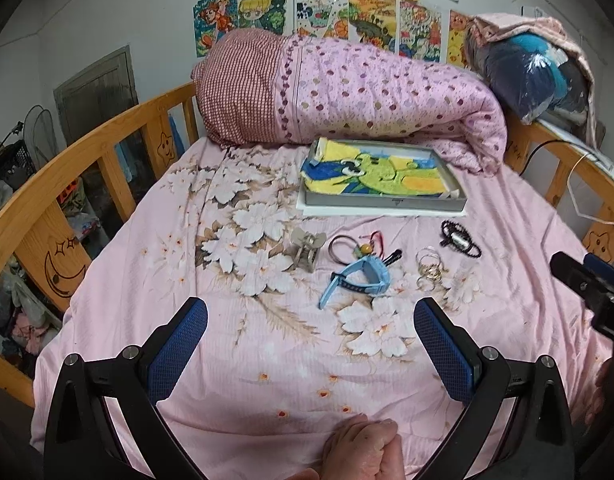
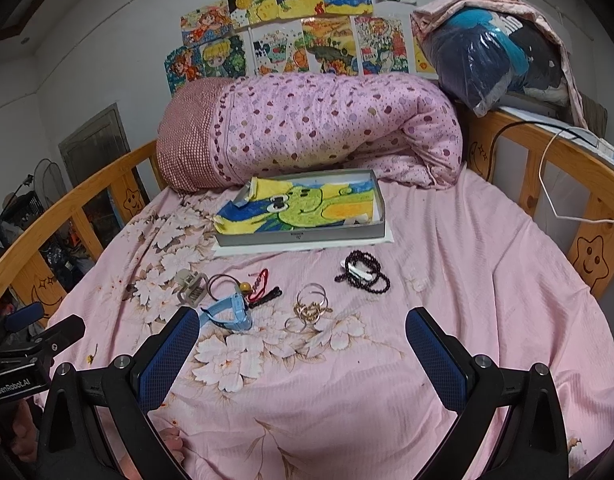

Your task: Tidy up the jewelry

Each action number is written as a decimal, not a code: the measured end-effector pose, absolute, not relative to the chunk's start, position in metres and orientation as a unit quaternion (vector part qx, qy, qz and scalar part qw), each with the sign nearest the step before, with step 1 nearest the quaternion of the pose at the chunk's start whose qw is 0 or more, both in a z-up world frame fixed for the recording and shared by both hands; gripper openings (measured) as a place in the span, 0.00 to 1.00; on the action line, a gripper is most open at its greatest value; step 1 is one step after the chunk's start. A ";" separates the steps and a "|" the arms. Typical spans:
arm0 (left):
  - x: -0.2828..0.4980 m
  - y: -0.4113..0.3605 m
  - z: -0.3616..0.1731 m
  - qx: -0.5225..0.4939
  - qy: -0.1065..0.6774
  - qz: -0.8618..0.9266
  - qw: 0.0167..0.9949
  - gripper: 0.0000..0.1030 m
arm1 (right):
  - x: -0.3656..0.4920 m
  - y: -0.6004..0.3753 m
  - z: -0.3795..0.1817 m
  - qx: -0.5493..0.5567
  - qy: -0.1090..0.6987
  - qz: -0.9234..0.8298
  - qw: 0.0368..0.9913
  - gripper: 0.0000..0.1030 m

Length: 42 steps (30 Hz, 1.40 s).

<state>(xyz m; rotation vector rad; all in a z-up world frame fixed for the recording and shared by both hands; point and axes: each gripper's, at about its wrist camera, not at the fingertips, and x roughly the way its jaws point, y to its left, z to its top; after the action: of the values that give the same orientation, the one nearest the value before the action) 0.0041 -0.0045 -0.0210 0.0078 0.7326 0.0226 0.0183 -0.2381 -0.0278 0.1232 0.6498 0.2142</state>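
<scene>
Two hand-held grippers hover over a bed (image 1: 527, 240) covered in a pink flowered sheet, both with fingers spread wide and holding nothing. The left gripper (image 1: 311, 344) sits low above the near sheet; the right gripper (image 2: 303, 356) hangs to its right. Jewelry lies in a loose row mid-bed, ahead of both: a grey metal clip (image 1: 305, 250), a dark bangle (image 1: 343, 248) with red cord, a blue watch (image 1: 361, 276), a cluster of gold and silver rings (image 2: 309, 308), and a string of dark beads (image 2: 363, 272) farthest right. Behind them rests a shallow grey tray (image 2: 303, 236) lined with a colourful drawing. A rolled pink quilt (image 1: 387, 92) lies at the back.
</scene>
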 end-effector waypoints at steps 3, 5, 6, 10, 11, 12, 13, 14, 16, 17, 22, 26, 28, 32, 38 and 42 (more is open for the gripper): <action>0.010 0.000 -0.024 -0.003 0.375 0.012 0.927 0.98 | 0.026 -0.244 -0.030 0.071 0.344 0.108 0.930 1.00; 0.014 0.003 -0.025 -0.011 0.383 0.014 0.923 0.98 | 0.031 -0.251 -0.031 0.087 0.363 0.112 0.921 1.00; 0.017 0.005 -0.027 -0.013 0.389 0.016 0.921 0.98 | 0.034 -0.255 -0.031 0.096 0.372 0.114 0.916 1.00; 0.035 0.006 -0.033 -0.012 0.404 0.014 0.915 0.98 | 0.051 -0.271 -0.035 0.122 0.402 0.113 0.900 1.00; 0.042 0.004 -0.035 -0.005 0.406 0.011 0.914 0.98 | 0.055 -0.274 -0.036 0.126 0.407 0.113 0.897 1.00; 0.049 0.002 -0.037 0.004 0.407 0.008 0.914 0.98 | 0.060 -0.276 -0.038 0.130 0.414 0.114 0.894 1.00; 0.056 0.000 -0.040 0.011 0.408 0.003 0.913 0.98 | 0.064 -0.278 -0.040 0.132 0.419 0.115 0.891 1.00; 0.061 0.000 -0.043 0.014 0.409 -0.001 0.912 0.98 | 0.069 -0.280 -0.042 0.134 0.423 0.117 0.889 1.00; 0.074 0.000 -0.052 0.019 0.414 -0.011 0.910 0.98 | 0.077 -0.282 -0.045 0.130 0.429 0.120 0.886 1.00; 0.079 0.002 -0.057 0.018 0.418 -0.016 0.908 0.98 | 0.083 -0.284 -0.047 0.127 0.430 0.122 0.885 1.00; 0.104 0.005 -0.084 0.011 0.448 -0.057 0.892 0.98 | 0.108 -0.281 -0.063 0.099 0.439 0.144 0.881 1.00; 0.121 0.003 -0.103 0.019 0.461 -0.070 0.884 0.98 | 0.123 -0.277 -0.075 0.088 0.439 0.169 0.878 1.00; 0.129 0.006 -0.110 0.003 0.468 -0.076 0.881 0.98 | 0.128 -0.274 -0.081 0.079 0.440 0.178 0.877 1.00; 0.143 0.013 -0.119 -0.022 0.475 -0.089 0.875 0.98 | 0.138 -0.264 -0.097 0.063 0.444 0.199 0.871 0.94; 0.162 0.019 -0.135 -0.047 0.489 -0.109 0.864 0.88 | 0.151 -0.244 -0.125 0.044 0.462 0.232 0.855 0.63; 0.172 0.018 -0.147 -0.060 0.505 -0.118 0.853 0.63 | 0.155 -0.232 -0.144 0.030 0.473 0.246 0.845 0.55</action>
<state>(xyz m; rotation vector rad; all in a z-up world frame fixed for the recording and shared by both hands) 0.1723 0.0178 -0.1470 -0.1260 1.0628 -0.2490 0.1552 -0.2319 -0.1442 0.0642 0.9989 0.5187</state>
